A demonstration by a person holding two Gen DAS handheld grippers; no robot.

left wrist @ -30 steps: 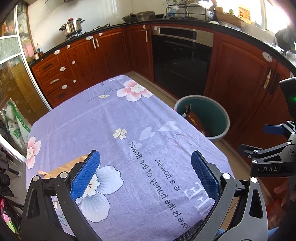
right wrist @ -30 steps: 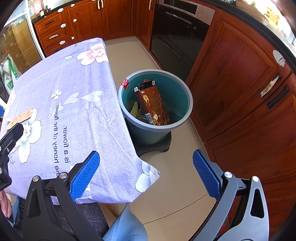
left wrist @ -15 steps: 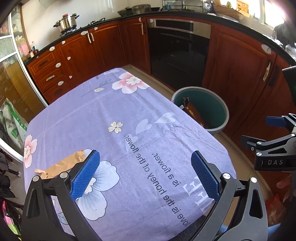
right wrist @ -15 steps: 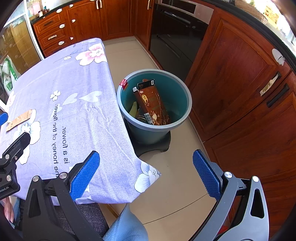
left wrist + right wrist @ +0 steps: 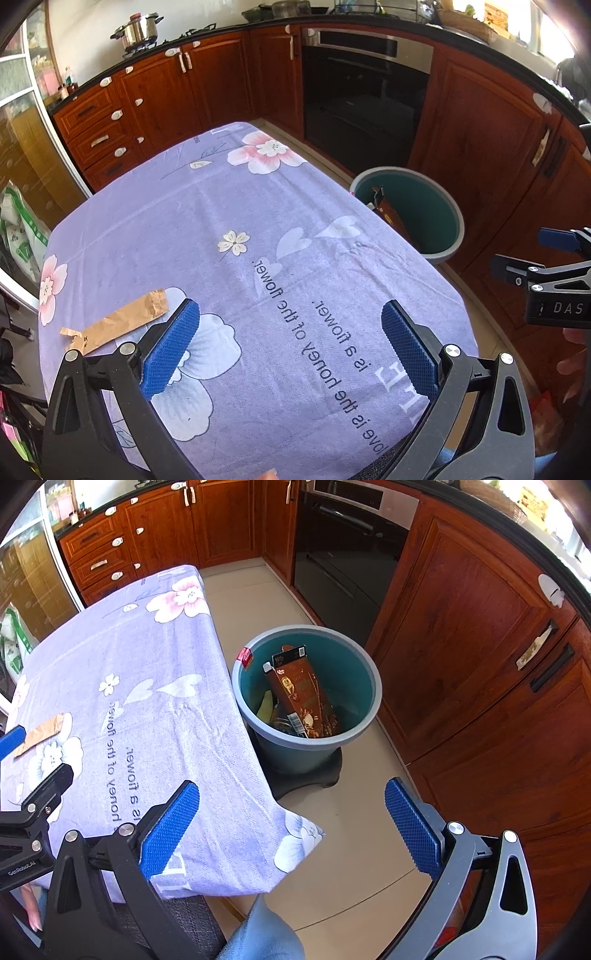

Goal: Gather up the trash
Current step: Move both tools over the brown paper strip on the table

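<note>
A flat brown paper scrap [image 5: 122,325] lies on the purple flowered tablecloth [image 5: 229,206], just left of my left gripper [image 5: 291,350], which is open and empty above the near part of the table. The scrap also shows in the right wrist view [image 5: 44,733]. A teal bin [image 5: 354,734] stands on the floor right of the table, holding a brown carton [image 5: 301,698] and other trash. The bin also shows in the left wrist view [image 5: 448,206]. My right gripper [image 5: 291,830] is open and empty, above the table's near right corner and floor.
Wooden kitchen cabinets [image 5: 155,92] and a black oven [image 5: 362,96] line the far wall and right side. A glass door [image 5: 22,155] is at the left. A pot [image 5: 138,31] sits on the counter. Beige floor [image 5: 351,849] lies between table and cabinets.
My left gripper has drawn back and risen slightly, so more of the brown paper scrap shows beside its left finger. The right gripper has hardly moved.
</note>
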